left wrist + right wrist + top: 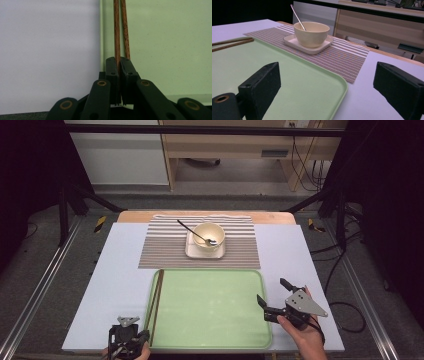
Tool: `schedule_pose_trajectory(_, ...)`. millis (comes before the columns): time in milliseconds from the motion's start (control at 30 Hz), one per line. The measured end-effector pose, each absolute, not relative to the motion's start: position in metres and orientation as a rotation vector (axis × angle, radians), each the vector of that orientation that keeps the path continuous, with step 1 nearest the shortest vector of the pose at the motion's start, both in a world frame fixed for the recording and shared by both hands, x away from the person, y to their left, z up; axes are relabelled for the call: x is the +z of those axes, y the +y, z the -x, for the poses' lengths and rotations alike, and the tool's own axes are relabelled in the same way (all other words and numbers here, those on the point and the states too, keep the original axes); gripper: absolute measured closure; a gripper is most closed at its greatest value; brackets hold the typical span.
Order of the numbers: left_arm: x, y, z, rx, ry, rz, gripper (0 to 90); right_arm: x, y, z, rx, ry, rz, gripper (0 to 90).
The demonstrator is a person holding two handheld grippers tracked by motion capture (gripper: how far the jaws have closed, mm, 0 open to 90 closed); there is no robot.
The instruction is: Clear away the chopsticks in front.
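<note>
Left gripper view showed my left claw (119, 75) clamped on the chopsticks (120, 30) near their ends, ready to lift them from the green tray (170, 50); my right claw (272, 297) waited, spread wide and empty.

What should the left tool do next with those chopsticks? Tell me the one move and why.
Probably lift them straight up a little. The left tool is already shut on the near ends of the chopsticks, which lie along the left edge of the green tray. The right tool stands open over the tray's right edge, holding nothing, so the lift looks unobstructed.
</note>
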State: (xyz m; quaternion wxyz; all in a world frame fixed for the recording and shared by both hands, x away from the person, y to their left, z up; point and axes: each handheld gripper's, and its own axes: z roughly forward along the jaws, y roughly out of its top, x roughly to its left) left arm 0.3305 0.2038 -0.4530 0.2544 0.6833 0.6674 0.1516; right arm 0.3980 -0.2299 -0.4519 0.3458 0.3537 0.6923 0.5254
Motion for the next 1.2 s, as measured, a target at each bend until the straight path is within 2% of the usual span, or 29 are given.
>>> schedule_pose_trajectory(167,-0.451,0.204,-0.33,0.424,1.813,-1.84,81.1,-0.452,-0.23,-0.398,1.364,1.798,-0.92,7.5)
schedule_pose_trajectory(433,-0.434,0.202,-0.331,0.521,1.734,-1.801,67.6,-0.452,-0.231,-0.398,1.364,1.796,-0.923,7.5)
schedule_pose_trajectory(533,-0.429,0.202,-0.33,0.521,1.721,-1.798,69.3,-0.452,-0.231,-0.398,1.363,1.796,-0.922,7.5)
schedule_pose_trajectory(633,-0.429,0.203,-0.33,0.512,1.724,-1.809,75.6,-0.452,-0.231,-0.398,1.366,1.795,-0.922,7.5)
schedule_pose_trajectory(800,-0.442,0.2,-0.333,0.47,1.737,-1.856,79.2,-0.452,-0.231,-0.398,1.365,1.796,-0.921,7.4)
schedule_pose_trajectory(1200,-0.445,0.197,-0.333,0.457,1.732,-1.86,80.4,-0.451,-0.231,-0.398,1.367,1.796,-0.92,7.5)
